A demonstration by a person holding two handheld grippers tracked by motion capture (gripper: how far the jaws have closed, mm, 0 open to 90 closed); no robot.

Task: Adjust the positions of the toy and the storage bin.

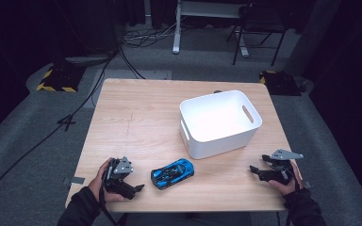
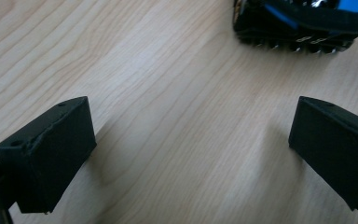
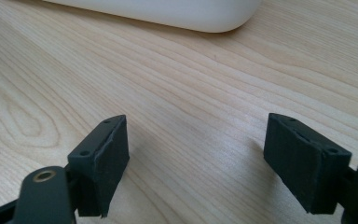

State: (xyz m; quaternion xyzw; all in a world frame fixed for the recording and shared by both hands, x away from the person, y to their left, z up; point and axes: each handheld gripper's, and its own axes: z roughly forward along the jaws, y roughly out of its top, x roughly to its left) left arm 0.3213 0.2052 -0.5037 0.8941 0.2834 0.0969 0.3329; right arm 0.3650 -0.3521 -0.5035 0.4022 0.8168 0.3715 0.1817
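A blue and black toy car lies on the wooden table near its front edge. Its dark underside edge shows at the top of the left gripper view. A white plastic bin with handle slots stands behind the car, right of centre; its rounded corner tops the right gripper view. My left gripper rests at the front left, a little left of the car, open with bare wood between its jaws. My right gripper sits at the front right, open over bare wood, pointing toward the bin.
Past the table's far edge the grey floor holds cables, a chair and a desk leg. Yellow-black striped blocks lie at the back left, and another dark block at the back right.
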